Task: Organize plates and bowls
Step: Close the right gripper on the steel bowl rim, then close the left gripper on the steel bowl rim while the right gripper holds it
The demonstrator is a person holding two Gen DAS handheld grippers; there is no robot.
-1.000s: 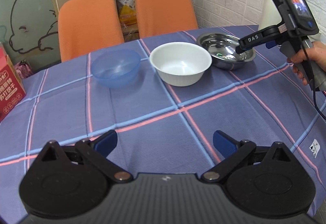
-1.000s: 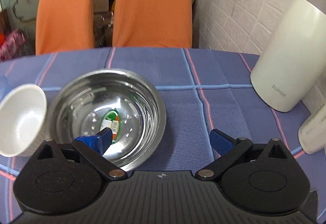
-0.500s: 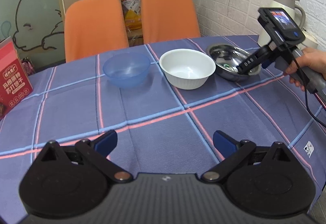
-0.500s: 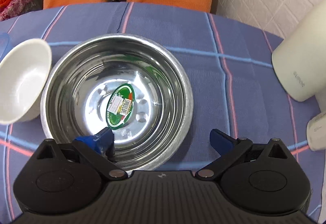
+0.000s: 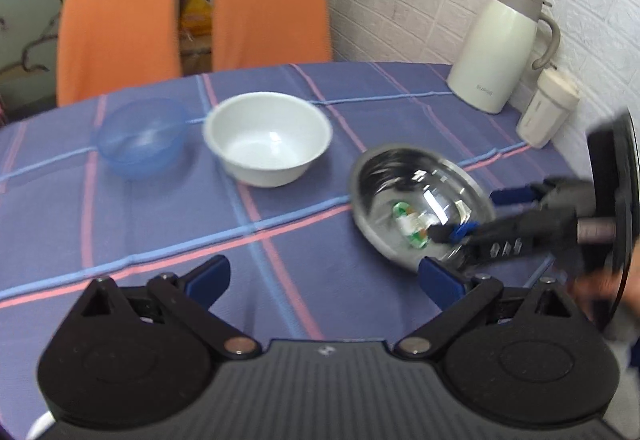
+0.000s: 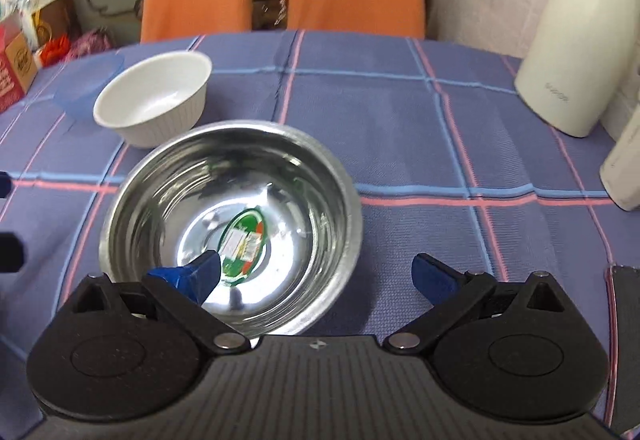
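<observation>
Straddling the near rim of the steel bowl [image 6: 236, 224], the right gripper [image 6: 316, 272] had its jaws spread wide: one blue finger sat inside the bowl by the green sticker [image 6: 244, 240], the other outside over the checked tablecloth [image 6: 400, 112]. Beyond the jaws lay the white bowl [image 6: 154, 98] and blue bowl [image 6: 86, 82]. The left gripper [image 5: 324, 280] hung spread too, nothing between its fingers.

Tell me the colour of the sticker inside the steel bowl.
Mostly green, with a white and red label patch; clearest in the right wrist view: sticker in the steel bowl.
</observation>
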